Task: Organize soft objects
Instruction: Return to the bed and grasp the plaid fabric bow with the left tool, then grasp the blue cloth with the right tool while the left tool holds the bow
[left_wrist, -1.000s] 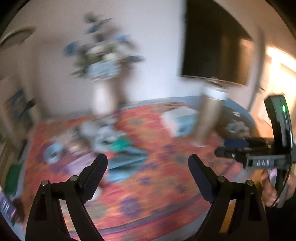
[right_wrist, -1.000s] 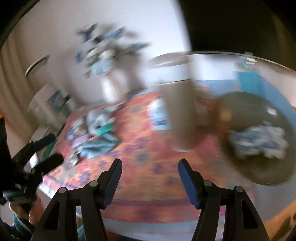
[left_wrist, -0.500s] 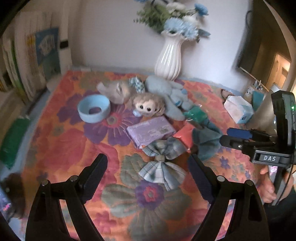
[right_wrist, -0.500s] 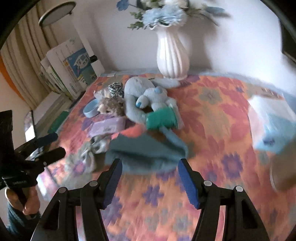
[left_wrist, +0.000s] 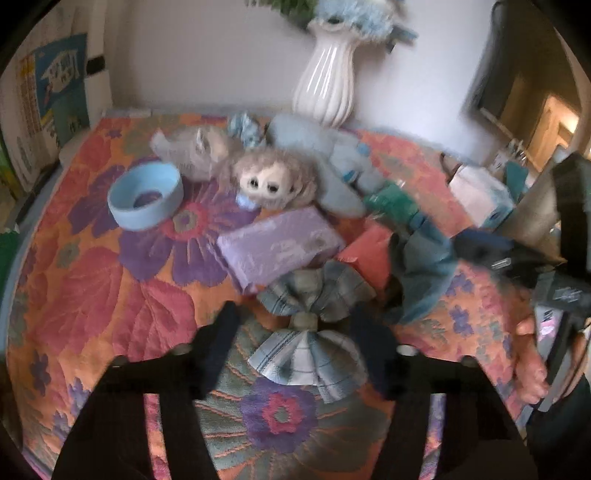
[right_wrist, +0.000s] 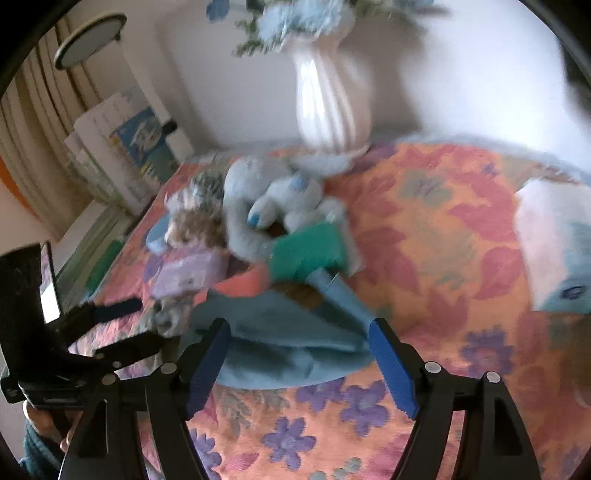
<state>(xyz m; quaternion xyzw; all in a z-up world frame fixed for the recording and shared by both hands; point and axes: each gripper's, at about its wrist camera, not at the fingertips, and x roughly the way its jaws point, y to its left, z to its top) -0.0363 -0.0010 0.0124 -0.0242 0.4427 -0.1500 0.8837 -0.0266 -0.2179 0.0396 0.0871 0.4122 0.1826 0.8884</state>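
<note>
Soft things lie heaped on a floral cloth (left_wrist: 92, 295). A plaid fabric bow (left_wrist: 308, 328) lies between the open fingers of my left gripper (left_wrist: 301, 350). Behind it are a purple packet (left_wrist: 277, 251), a fluffy big-eyed toy (left_wrist: 273, 181), a grey plush (left_wrist: 192, 151) and a pale blue plush (left_wrist: 325, 147). My right gripper (right_wrist: 299, 365) is open just over a folded teal-blue cloth (right_wrist: 280, 339), which also shows in the left wrist view (left_wrist: 424, 273). A green soft block (right_wrist: 308, 253) and the blue plush (right_wrist: 273, 195) lie behind the cloth.
A blue ring bowl (left_wrist: 146, 195) sits at the left. A white ribbed vase (left_wrist: 327, 81) with flowers stands at the back by the wall. A tissue box (right_wrist: 554, 243) is at the right. Books (left_wrist: 44, 96) lean at the far left.
Both grippers swung from a blurred room view down to the heap and moved closer. The left now straddles the bow, the right is over the teal cloth.
</note>
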